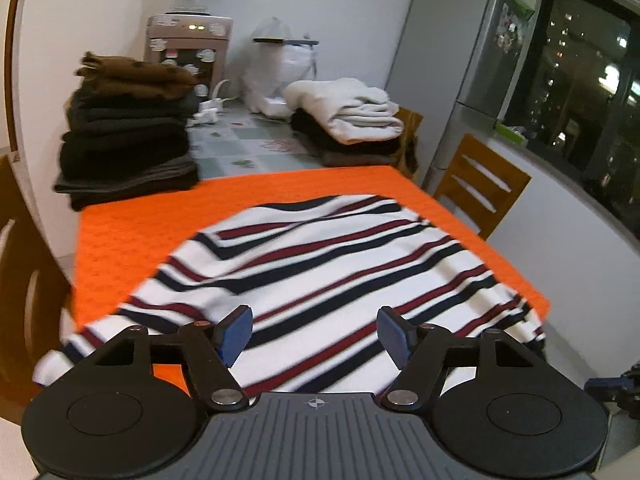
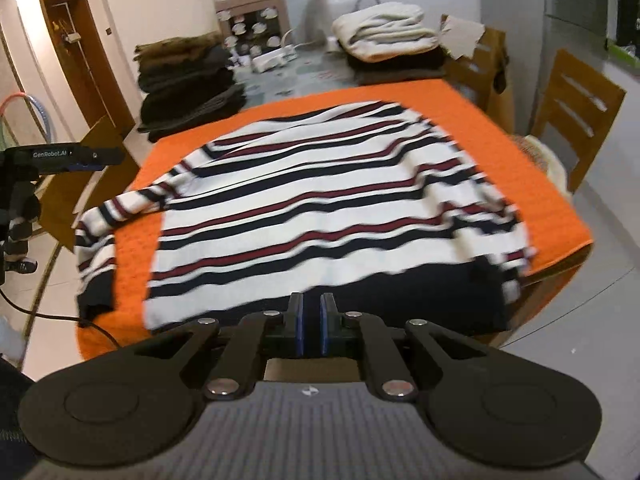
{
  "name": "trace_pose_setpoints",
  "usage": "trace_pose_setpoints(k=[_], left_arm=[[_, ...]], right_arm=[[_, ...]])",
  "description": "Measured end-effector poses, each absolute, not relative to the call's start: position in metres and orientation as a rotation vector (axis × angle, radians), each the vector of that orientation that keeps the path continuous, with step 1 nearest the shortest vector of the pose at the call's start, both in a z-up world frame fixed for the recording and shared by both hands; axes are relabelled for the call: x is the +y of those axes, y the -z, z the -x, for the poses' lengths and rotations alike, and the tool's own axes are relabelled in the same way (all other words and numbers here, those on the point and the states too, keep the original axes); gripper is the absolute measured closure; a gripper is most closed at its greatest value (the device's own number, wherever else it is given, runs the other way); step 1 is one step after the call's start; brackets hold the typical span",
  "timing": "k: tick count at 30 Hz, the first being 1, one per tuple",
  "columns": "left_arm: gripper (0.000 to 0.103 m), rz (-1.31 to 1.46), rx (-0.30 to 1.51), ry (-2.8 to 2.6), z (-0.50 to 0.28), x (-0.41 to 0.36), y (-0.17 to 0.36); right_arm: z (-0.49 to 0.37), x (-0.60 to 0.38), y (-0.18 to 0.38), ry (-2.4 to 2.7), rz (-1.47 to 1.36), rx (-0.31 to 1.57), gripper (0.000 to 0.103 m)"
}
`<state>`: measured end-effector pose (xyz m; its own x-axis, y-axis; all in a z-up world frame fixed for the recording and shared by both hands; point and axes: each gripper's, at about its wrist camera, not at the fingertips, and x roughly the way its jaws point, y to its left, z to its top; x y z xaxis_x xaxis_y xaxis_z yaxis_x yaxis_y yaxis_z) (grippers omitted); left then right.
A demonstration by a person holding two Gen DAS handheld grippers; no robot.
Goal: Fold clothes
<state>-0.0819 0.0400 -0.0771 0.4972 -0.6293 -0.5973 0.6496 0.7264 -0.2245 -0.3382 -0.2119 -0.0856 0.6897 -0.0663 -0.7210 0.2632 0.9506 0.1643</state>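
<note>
One white knit sweater with navy and maroon stripes (image 2: pixel 320 200) lies flat on the orange-covered tabletop (image 2: pixel 500 128), hem at near edge. Soft, limp, light; pinch hem corners. Left tongs (image 1: pixel 315 334) apart, empty; right tongs (image 2: pixel 312 326) nearly together, holding nothing.

My left gripper (image 1: pixel 315 334) and right gripper (image 2: pixel 311 326) look alike: black linkage arms, silver rivets, blue finger pads (image 1: pixel 236 334), ribbed grey housing with crosshair mark.
</note>
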Motion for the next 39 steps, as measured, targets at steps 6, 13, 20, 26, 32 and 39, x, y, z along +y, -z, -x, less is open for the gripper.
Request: trace_pose_setpoints(k=[6,13,20,26,32,39], left_arm=[[0.029,-0.05,0.731,0.805,0.109,-0.026,0.092],[0.027,-0.075,0.745,0.803,0.12,-0.098,0.113],[0.027,-0.025,0.761,0.744,0.128,-0.167,0.132],[0.027,-0.013,0.79,0.682,0.135,-0.208,0.134],[0.027,-0.008,0.811,0.628,0.158,-0.229,0.132],[0.026,0.01,0.848,0.518,0.199,-0.245,0.129]], right_arm=[[0.364,-0.281,0.076,0.204,-0.228,0.773,0.092],[0.364,-0.36,0.086,0.2,-0.214,0.792,0.091],[0.338,-0.446,0.116,0.092,-0.183,0.849,0.086],[0.303,-0.494,0.151,-0.056,-0.148,0.924,0.081],[0.275,-0.506,0.188,-0.24,-0.08,1.011,0.081],[0.252,-0.51,0.208,-0.439,-0.039,1.04,0.08]])
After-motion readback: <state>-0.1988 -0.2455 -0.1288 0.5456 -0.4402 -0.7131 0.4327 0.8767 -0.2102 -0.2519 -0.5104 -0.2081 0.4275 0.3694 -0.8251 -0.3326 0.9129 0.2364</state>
